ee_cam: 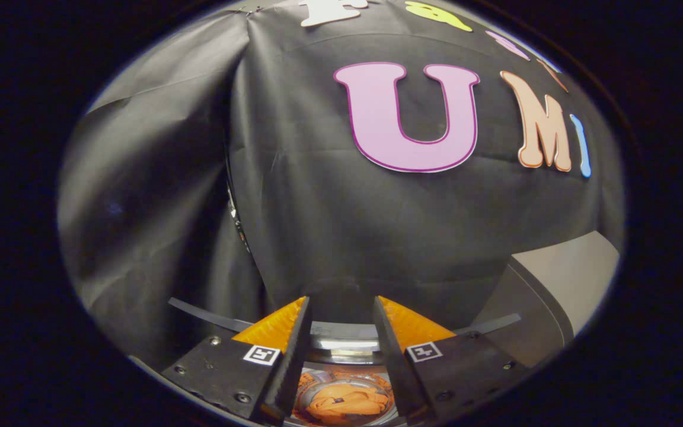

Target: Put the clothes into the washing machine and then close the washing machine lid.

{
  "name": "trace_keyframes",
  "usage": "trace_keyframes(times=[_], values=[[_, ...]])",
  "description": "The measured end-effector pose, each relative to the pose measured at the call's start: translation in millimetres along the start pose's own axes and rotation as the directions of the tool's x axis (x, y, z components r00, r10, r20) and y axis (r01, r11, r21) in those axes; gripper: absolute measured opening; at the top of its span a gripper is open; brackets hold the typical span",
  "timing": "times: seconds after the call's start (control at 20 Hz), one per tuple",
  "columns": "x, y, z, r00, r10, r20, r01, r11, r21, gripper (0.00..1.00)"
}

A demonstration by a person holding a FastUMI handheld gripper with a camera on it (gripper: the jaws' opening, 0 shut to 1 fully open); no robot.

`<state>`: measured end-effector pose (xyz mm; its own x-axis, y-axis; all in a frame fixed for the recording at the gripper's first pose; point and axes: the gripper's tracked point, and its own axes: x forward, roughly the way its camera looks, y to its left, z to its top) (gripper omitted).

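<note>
1. We see the washing machine (341,347) below the gripper (341,320), its metal drum rim curving just beyond the parted, empty fingers
2. We see orange clothes (344,403) bunched inside the drum, low between the fingers
3. We see the grey lid (561,284) raised, standing to the gripper's right

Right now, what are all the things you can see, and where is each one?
Clothes: one bundle, orange, lying down inside the drum, seen through the gap between the fingers.
Washing machine drum: one, shiny silver rim, below and just ahead of the fingers.
Washing machine lid: one, grey, standing open beyond the right finger.
Booth wall: black cloth, creased, behind everything.
Square marker tags: two, black and white, one on each finger.
Gripper: one, fingers apart and holding nothing, above the drum.
</note>
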<state>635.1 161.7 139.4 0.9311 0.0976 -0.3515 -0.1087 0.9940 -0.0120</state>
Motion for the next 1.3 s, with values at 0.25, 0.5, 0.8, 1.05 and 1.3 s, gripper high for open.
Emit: trace_keyframes(times=[0.25,0.5,0.8,1.05,1.3], values=[[0.9,2.9,-7.7,0.996,0.039,-0.077,-0.038,0.999,0.016,0.62],[0.9,8.8,-0.2,0.998,0.009,-0.057,-0.011,1.0,-0.028,0.47],[-11.1,9.2,7.1,0.999,0.044,0.021,-0.043,0.999,-0.024,0.45],[-39.6,14.1,1.9,0.997,0.05,0.056,-0.046,0.996,-0.073,0.57],[-68.0,18.3,-6.6,0.992,0.072,0.103,-0.058,0.989,-0.136,0.85]])
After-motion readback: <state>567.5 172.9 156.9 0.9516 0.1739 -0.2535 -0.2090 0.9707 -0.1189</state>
